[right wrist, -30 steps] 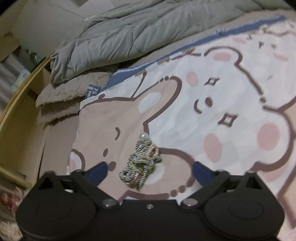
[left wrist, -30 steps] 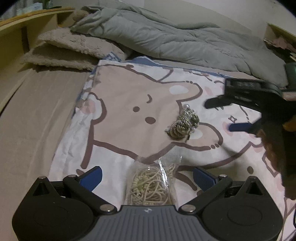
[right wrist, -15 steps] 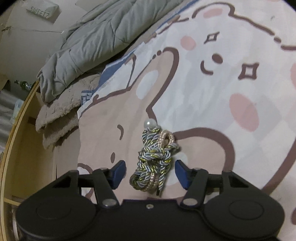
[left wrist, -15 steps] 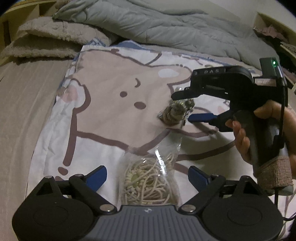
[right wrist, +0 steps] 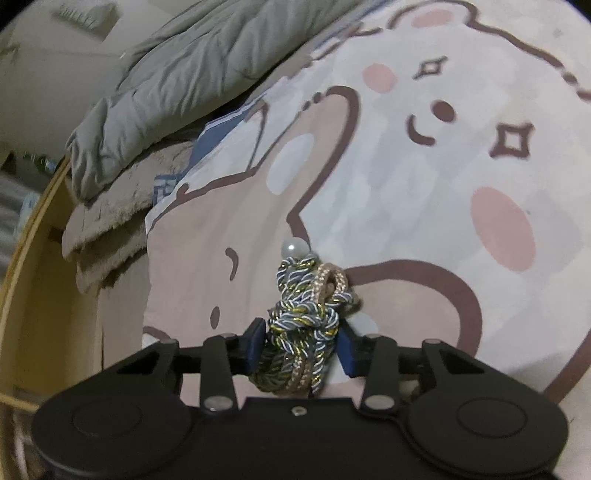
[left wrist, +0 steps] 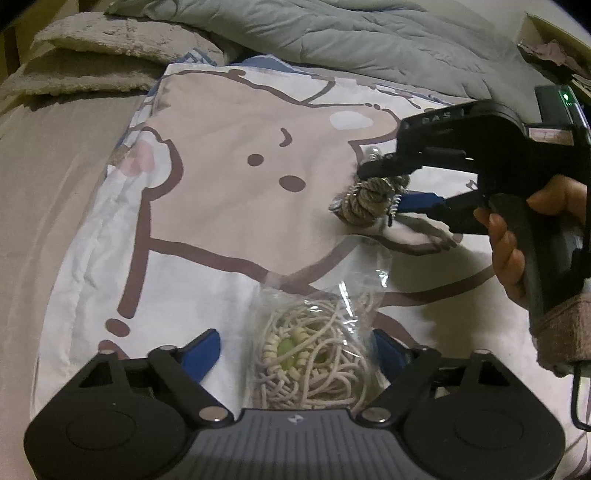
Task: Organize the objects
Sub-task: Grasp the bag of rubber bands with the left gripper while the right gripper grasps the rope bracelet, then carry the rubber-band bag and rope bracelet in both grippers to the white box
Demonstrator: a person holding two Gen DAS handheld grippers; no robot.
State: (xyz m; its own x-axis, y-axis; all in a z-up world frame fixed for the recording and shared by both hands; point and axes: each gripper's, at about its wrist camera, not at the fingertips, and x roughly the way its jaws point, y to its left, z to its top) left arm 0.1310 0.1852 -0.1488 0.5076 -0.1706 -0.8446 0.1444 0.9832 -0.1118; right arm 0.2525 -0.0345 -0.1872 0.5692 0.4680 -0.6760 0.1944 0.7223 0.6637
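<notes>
Left wrist: bear-print sheet [left wrist: 229,206], grey duvet [left wrist: 351,37]; right claw [left wrist: 393,186] grips cord bundle [left wrist: 373,199], left claw [left wrist: 295,350] closing, unclamped.

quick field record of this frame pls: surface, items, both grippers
surface: bear-print sheet on a bed
rope bundle: twisted cord, on sheet, pearl bead at far end
bag: clear plastic, pale cord inside, on sheet
right gripper: jaws just closed, pads pressing rope bundle
left gripper: jaws closing around bag; one pad clear, the other hidden by it
backdrop: grey duvet, beige pillows
</notes>
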